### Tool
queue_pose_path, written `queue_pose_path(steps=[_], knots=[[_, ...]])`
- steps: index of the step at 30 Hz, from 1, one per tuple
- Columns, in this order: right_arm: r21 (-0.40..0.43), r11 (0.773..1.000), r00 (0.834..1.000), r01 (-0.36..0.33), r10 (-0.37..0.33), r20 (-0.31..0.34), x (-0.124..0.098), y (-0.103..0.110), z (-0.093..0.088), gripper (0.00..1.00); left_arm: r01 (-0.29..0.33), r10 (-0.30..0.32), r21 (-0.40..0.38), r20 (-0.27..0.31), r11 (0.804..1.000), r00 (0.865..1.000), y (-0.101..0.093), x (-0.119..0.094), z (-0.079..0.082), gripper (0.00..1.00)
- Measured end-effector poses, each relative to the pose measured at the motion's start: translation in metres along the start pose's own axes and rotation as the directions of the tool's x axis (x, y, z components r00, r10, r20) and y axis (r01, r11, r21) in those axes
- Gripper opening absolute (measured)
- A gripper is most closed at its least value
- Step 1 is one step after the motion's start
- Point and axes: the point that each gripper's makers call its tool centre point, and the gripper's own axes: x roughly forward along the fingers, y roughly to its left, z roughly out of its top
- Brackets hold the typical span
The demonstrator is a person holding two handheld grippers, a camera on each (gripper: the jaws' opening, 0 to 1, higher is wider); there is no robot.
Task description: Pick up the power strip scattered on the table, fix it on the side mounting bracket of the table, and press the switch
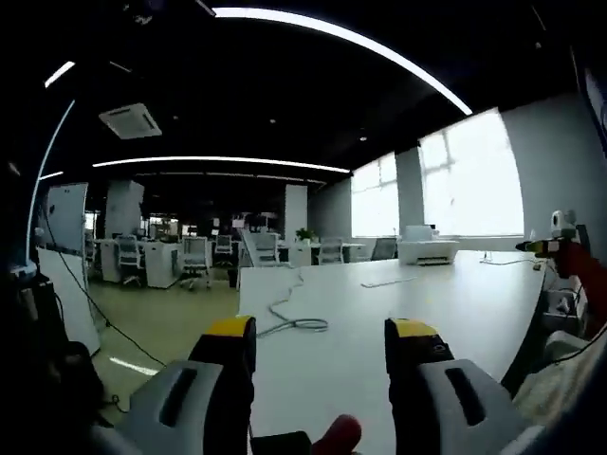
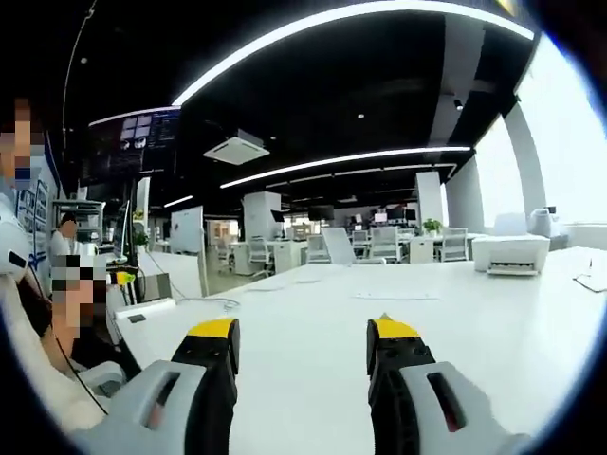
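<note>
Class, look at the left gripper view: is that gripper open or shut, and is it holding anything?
Open and empty: the left gripper has yellow-tipped jaws standing well apart, with only bare white table showing between them.

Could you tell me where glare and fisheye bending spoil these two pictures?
Left gripper view: the windows blow out white, the ceiling light strip bows into an arc, and the open left claw stays sharp. Right gripper view: the window washes out the right edge, and the table looks evenly lit.
</note>
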Motion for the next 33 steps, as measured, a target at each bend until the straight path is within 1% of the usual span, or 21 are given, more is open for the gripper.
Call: queue_pose_path(steps=[4,5,7,9,13,16,20,25,30,33], knots=[[-0.017,1.000,1.000,0.026,-0.026,-0.010,-0.002,-0.002,-0.003,0.50,0.011,-0.012,-0.022,-0.010,1.000,1.000,-0.007,0.005,-0.008,0.60],[-0.038,0.999,0.999,0.038,-0.039,-0.019,-0.003,-0.001,-0.002,0.50,0.016,-0.016,-0.026,-0.017,1.000,1.000,-0.010,0.006,-0.012,0.60],[-0.048,0.998,0.999,0.043,-0.044,-0.019,-0.004,0.000,0.001,0.50,0.020,-0.021,-0.021,-0.029,1.000,0.999,-0.014,0.008,-0.015,0.60],[-0.052,0.998,0.999,0.044,-0.045,-0.012,-0.004,0.002,0.005,0.50,0.030,-0.030,-0.007,-0.046,1.000,0.998,-0.018,0.009,-0.019,0.60],[-0.049,0.998,0.999,0.047,-0.047,0.001,-0.006,0.004,0.011,0.52,0.024,-0.024,-0.001,-0.050,1.000,0.998,-0.020,0.008,-0.019,0.61],[-0.058,0.998,0.999,0.034,-0.035,-0.012,-0.006,0.009,0.012,0.54,0.015,-0.017,-0.029,-0.063,0.999,0.998,-0.019,0.007,-0.022,0.61],[-0.067,0.997,0.999,0.030,-0.032,-0.028,-0.005,0.011,0.008,0.55,0.025,-0.028,-0.030,-0.099,0.999,0.995,-0.023,0.008,-0.029,0.61],[-0.069,0.997,0.997,0.032,-0.036,-0.064,-0.004,0.006,-0.003,0.55,0.027,-0.028,-0.016,-0.118,1.000,0.993,-0.026,0.009,-0.034,0.61],[-0.057,0.998,0.997,0.031,-0.035,-0.068,-0.003,0.003,-0.006,0.55,0.036,-0.039,-0.018,-0.141,0.999,0.989,-0.029,0.012,-0.040,0.61],[-0.055,0.998,0.997,0.030,-0.034,-0.075,-0.001,0.003,-0.008,0.55,0.031,-0.033,-0.018,-0.156,0.999,0.987,-0.028,0.012,-0.042,0.61]])
